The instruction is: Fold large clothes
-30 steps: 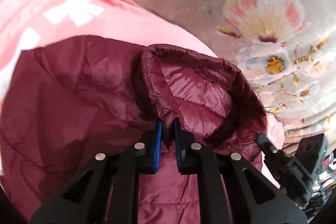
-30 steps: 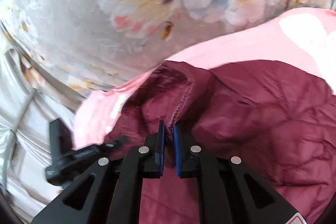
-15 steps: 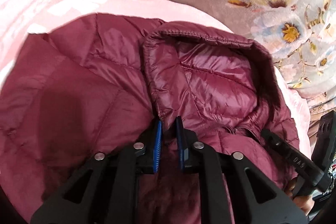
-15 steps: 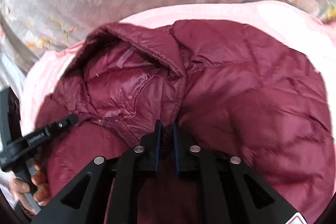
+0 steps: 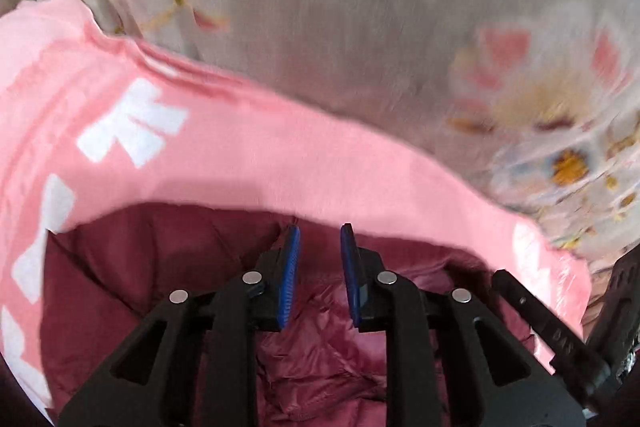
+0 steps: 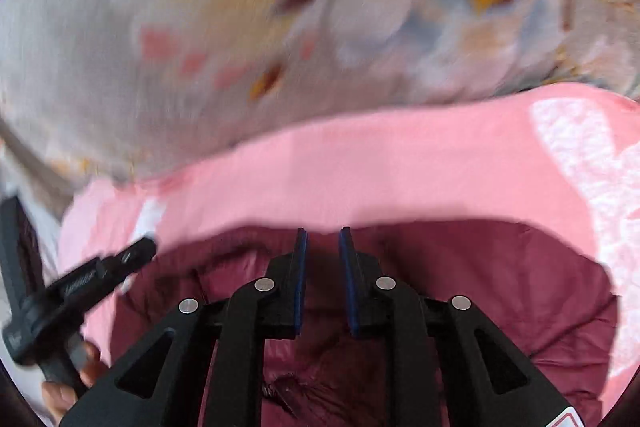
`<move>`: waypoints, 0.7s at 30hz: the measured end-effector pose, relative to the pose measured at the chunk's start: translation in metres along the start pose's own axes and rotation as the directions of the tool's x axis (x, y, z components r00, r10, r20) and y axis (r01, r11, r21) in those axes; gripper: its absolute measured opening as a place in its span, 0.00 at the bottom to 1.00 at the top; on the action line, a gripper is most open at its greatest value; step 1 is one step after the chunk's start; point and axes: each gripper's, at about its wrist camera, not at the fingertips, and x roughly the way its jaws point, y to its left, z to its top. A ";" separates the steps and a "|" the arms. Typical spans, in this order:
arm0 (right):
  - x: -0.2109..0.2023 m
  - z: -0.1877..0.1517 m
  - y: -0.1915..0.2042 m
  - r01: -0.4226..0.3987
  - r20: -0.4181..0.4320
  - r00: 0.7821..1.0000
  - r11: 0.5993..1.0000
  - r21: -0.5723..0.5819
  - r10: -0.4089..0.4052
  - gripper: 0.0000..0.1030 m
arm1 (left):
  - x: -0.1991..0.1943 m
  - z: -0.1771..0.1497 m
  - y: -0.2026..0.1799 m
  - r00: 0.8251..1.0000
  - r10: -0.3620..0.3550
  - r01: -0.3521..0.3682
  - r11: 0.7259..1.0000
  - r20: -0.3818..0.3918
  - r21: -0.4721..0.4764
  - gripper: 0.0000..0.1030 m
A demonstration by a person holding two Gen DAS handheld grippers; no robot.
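We see the maroon puffer jacket point(image 5: 132, 287) lying on a pink cloth with white markings point(image 5: 248, 163), which itself is spread over a grey floral bedspread point(image 5: 360, 27). In the left wrist view the jacket fills the lower part of the frame, its far edge running just short of the pink cloth's far edge, beyond which the bedspread begins. The left gripper point(image 5: 319, 275) hangs above the jacket with its blue-padded jaws opening; a clear gap shows between the pads and no fabric is pinched there, only the quilted surface lying below. The other tool's black finger pokes in at the lower right corner of that view.

From the right wrist view the jacket point(image 6: 500, 287) again lies on the pink cloth point(image 6: 400, 167), with the bedspread point(image 6: 160, 47) past the cloth's far edge, much blurred. The right gripper point(image 6: 323, 279) is likewise over the jacket, jaws opening, pads apart and nothing caught between them. A crumpled fold with a dark seam shows beneath it near the bottom of the frame. At the left edge we see the left gripper point(image 6: 80, 287) from the side, with the person's fingers point(image 6: 64, 391) wrapped around its handle
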 end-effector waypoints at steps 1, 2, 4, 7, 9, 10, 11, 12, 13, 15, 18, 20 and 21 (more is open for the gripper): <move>0.001 -0.007 0.000 -0.002 -0.015 1.000 0.999 -0.035 0.001 0.15 | 0.009 -0.009 0.003 0.999 -0.019 0.020 0.999 -0.050 0.026 0.18; 0.003 -0.015 0.004 0.011 -0.028 1.000 0.997 -0.079 -0.013 0.15 | 0.014 -0.015 0.004 0.997 -0.009 0.014 0.998 -0.077 0.057 0.18; 0.007 -0.032 0.003 0.070 -0.042 0.996 0.986 -0.153 -0.078 0.14 | 0.022 -0.028 0.007 0.994 0.044 -0.030 0.990 -0.099 0.136 0.18; 0.013 -0.041 -0.013 0.113 -0.057 0.991 0.979 -0.170 -0.124 0.00 | 0.029 -0.038 0.013 0.990 0.061 -0.037 0.982 -0.126 0.186 0.19; 0.014 -0.043 -0.024 0.091 -0.064 0.993 0.984 -0.154 -0.102 0.00 | 0.029 -0.040 0.013 0.991 0.063 -0.037 0.977 -0.121 0.209 0.19; 0.014 -0.044 -0.026 0.087 -0.065 0.993 0.984 -0.154 -0.098 0.00 | 0.030 -0.043 0.011 0.990 0.076 -0.046 0.969 -0.117 0.241 0.19; 0.014 -0.045 -0.027 0.090 -0.063 0.993 0.983 -0.162 -0.101 0.00 | 0.031 -0.046 0.009 0.990 0.089 -0.057 0.960 -0.108 0.274 0.18; 0.017 -0.048 -0.025 0.103 -0.054 0.992 0.977 -0.186 -0.115 0.00 | 0.032 -0.048 0.008 0.990 0.098 -0.064 0.953 -0.101 0.296 0.18; 0.017 -0.052 -0.024 0.115 -0.045 0.991 0.972 -0.204 -0.127 0.00 | 0.033 -0.053 0.006 0.990 0.110 -0.077 0.942 -0.083 0.327 0.18; 0.016 -0.057 -0.019 0.145 -0.009 0.988 0.961 -0.235 -0.152 0.00 | 0.035 -0.057 0.002 0.991 0.124 -0.098 0.930 -0.051 0.353 0.18; 0.016 -0.066 -0.011 0.201 0.042 0.980 0.939 -0.278 -0.197 0.00 | 0.034 -0.065 -0.003 0.987 0.160 -0.146 0.908 -0.003 0.393 0.18; 0.016 -0.066 -0.011 0.212 0.050 0.977 0.934 -0.287 -0.207 0.00 | 0.035 -0.068 -0.007 0.982 0.186 -0.177 0.891 0.018 0.418 0.18; 0.016 -0.066 -0.011 0.216 0.054 0.976 0.933 -0.290 -0.209 0.00 | 0.035 -0.070 -0.009 0.980 0.197 -0.189 0.884 0.027 0.427 0.18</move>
